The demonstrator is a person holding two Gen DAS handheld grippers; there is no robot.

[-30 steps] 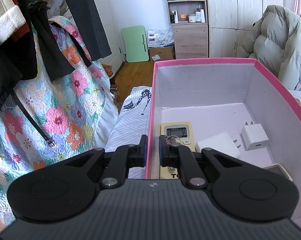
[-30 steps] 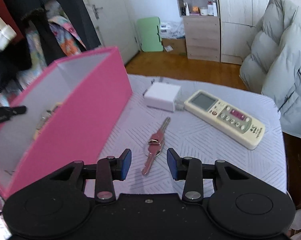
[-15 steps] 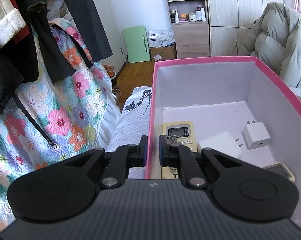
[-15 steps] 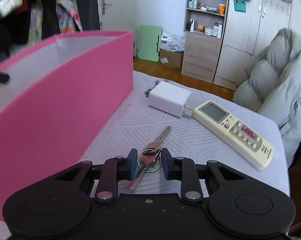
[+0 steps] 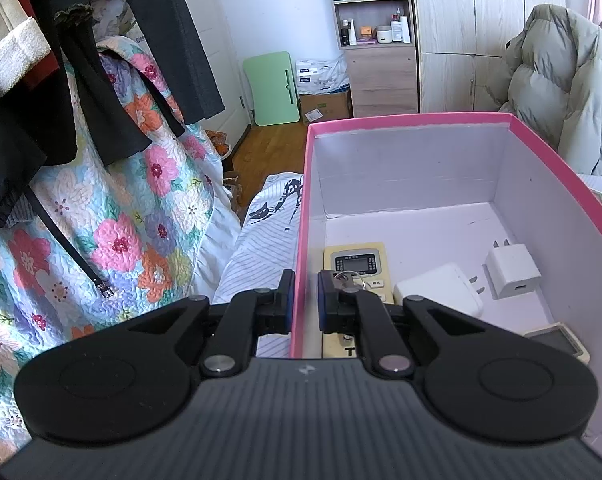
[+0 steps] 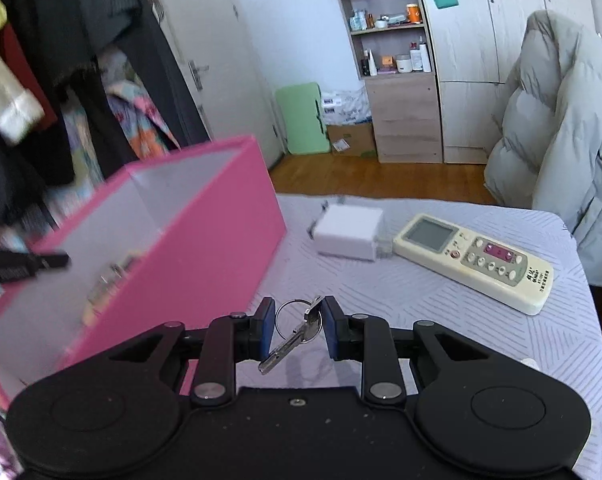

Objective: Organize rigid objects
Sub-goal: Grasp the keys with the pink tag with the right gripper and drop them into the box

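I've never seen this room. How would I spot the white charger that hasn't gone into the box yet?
Find the big pink box on the pale striped bed cover. Just past its far corner, outside it, lies the white charger, a plain square block. A long cream remote control with buttons and a screen lies right beside it; the charger has neither.

Bright daylight – fisheye-bent edges – motion blur at right view's left.

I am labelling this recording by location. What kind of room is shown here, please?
Most likely a bedroom at home. A wooden wardrobe stands by an open shelf of toiletry bottles, clothes hang beside the door, and the pink box rests on a quilted bedspread.
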